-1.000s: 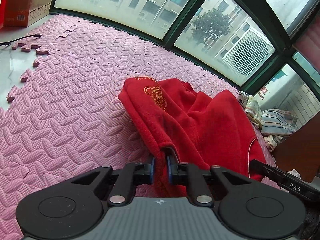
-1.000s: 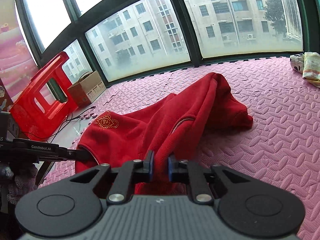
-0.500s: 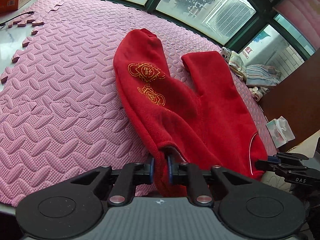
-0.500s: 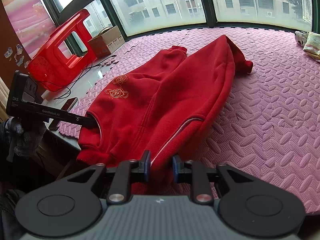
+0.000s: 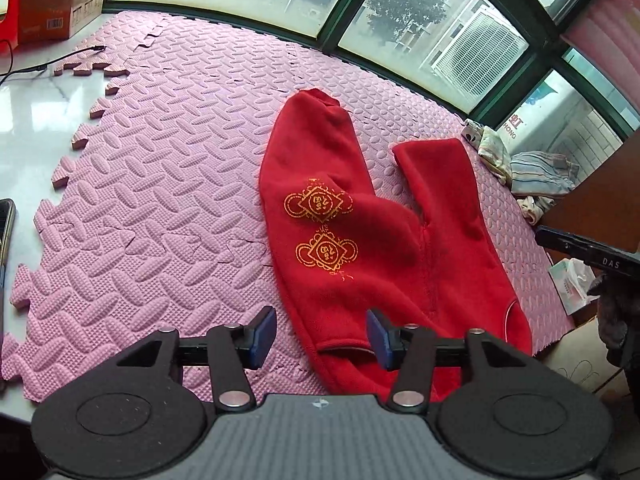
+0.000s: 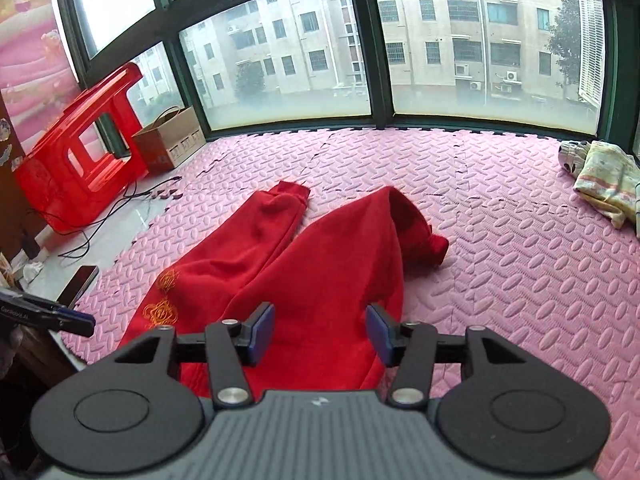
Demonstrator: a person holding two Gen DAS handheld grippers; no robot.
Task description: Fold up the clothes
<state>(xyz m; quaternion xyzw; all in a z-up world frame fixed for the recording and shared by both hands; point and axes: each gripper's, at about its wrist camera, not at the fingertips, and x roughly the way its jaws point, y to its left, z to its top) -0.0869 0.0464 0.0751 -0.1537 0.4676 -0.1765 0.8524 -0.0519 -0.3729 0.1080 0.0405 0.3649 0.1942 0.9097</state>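
My left gripper sits at the bottom centre of the left wrist view, its blue-padded fingers spread wide and holding nothing. The waistband of the red trousers lies between and just under them, on the pink mat. From there the trousers run up the middle of the frame: the left leg carries two gold emblems one above the other and ends in a cuff near the upper centre; the other leg angles toward the right. At the right edge my other tool shows as a black bar marked DAS, with a dark glove below it. Past the right leg, a heap of pale clothes lies at the mat's far right corner. In the upper left sits a cardboard box, with a black cable on the white floor near it.

In the right wrist view my right gripper is likewise at the bottom centre, fingers apart and empty, with the red cloth lying beneath the gap; whether either pad brushes the cloth I cannot tell. The trousers spread up the frame from there, one leg reaching to the centre and the other bunched and folded over at its end toward centre right. The left tool's tip pokes in at the lower left edge, beside a phone on the floor. Farther left stands a red stool tipped on its side, the box behind it, and windows across the top.
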